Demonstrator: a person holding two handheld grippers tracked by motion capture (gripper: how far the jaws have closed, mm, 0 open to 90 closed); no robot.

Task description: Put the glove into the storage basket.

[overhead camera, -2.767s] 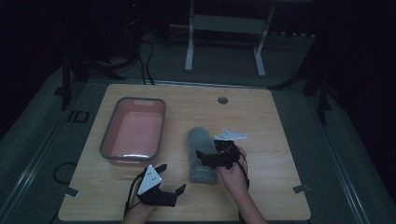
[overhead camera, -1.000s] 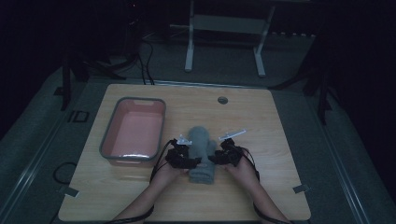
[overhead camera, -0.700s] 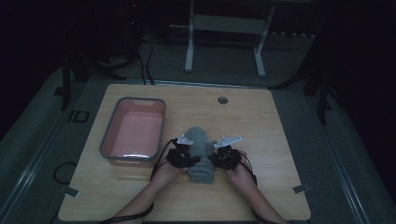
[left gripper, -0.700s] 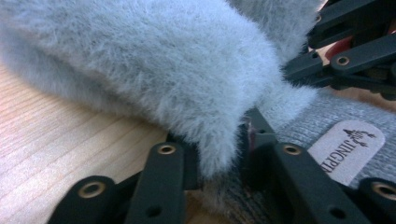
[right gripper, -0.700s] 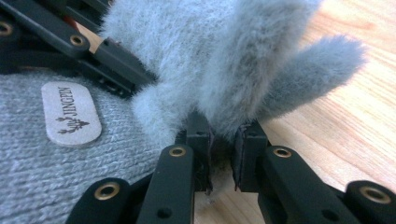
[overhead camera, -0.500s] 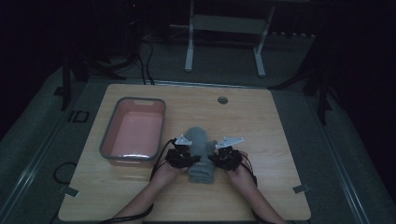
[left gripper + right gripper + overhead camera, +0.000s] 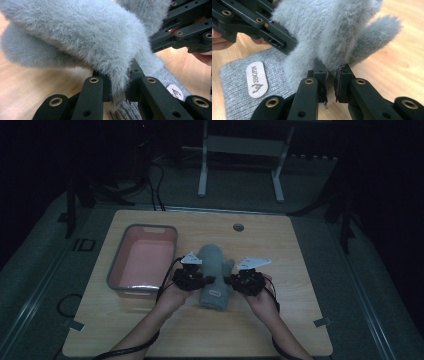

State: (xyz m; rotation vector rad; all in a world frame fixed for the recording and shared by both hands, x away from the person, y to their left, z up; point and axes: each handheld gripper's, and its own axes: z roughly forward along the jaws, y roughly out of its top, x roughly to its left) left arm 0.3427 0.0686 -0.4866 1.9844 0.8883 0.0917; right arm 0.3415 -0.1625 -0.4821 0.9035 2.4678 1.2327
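Left hand-held gripper (image 7: pixel 206 280) & right hand-held gripper (image 7: pixel 229 281) are each pinching the grey mitten (image 7: pixel 215 270), mid-table (image 7: pixel 295 270), nearer the front edge.

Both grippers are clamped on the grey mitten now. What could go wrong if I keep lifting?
The left gripper and right gripper each pinch only a thin edge of the fuzzy grey mitten, so the fleece may slip out. The knit cuff hangs below and could drag on the table. Pulling the hands apart might stretch or tear the fabric.

A dim lab: wooden table (image 7: pixel 280 330) on a dark floor, cables (image 7: pixel 155 180) trailing.
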